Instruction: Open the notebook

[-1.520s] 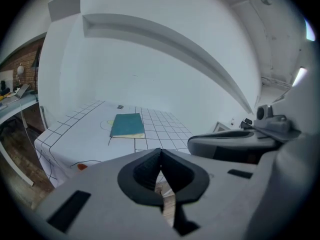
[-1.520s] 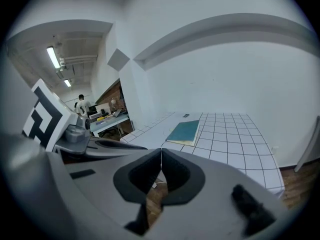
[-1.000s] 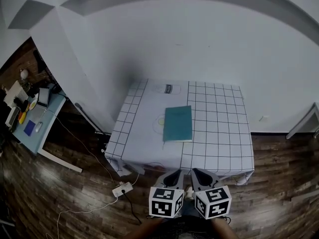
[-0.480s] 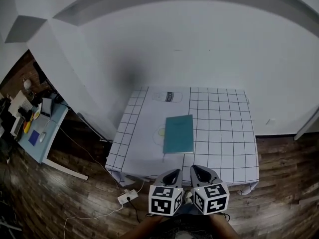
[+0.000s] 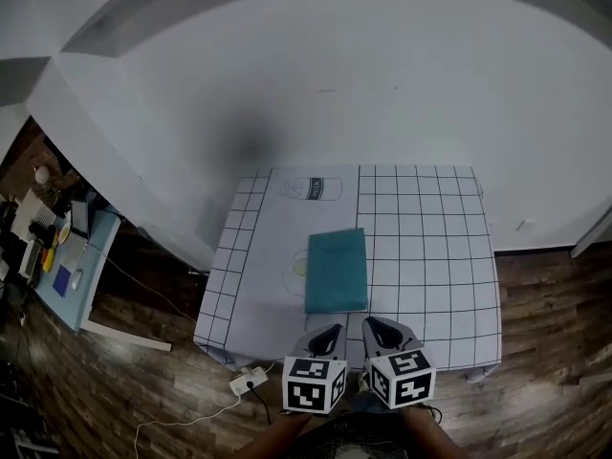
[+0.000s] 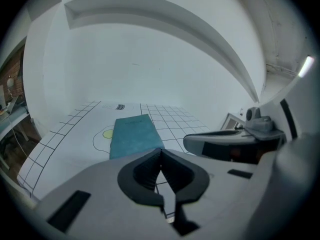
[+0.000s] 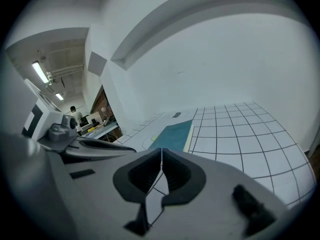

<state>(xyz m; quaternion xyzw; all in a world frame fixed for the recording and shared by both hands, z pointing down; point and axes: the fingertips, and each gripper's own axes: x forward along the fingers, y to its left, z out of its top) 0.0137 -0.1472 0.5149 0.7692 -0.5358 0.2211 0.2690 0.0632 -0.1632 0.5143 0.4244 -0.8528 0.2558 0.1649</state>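
Note:
A closed teal notebook [image 5: 337, 270] lies flat near the middle of the white gridded table [image 5: 430, 256]. It also shows in the left gripper view as the notebook [image 6: 132, 134] and in the right gripper view as the notebook [image 7: 172, 135]. My left gripper [image 5: 330, 334] and right gripper [image 5: 376, 330] hover side by side over the table's near edge, just short of the notebook. Both are shut with nothing between the jaws: left gripper [image 6: 160, 151], right gripper [image 7: 161, 151].
A printed circle with a yellow dot [image 5: 299, 268] lies left of the notebook. On the wood floor sit a white power strip [image 5: 243, 381] with cables and, far left, a cluttered blue desk [image 5: 67, 271]. A white wall stands behind the table.
Both grippers have moved forward toward the table and a little lower; the notebook now lies closer in front of them. Their jaws stayed shut.

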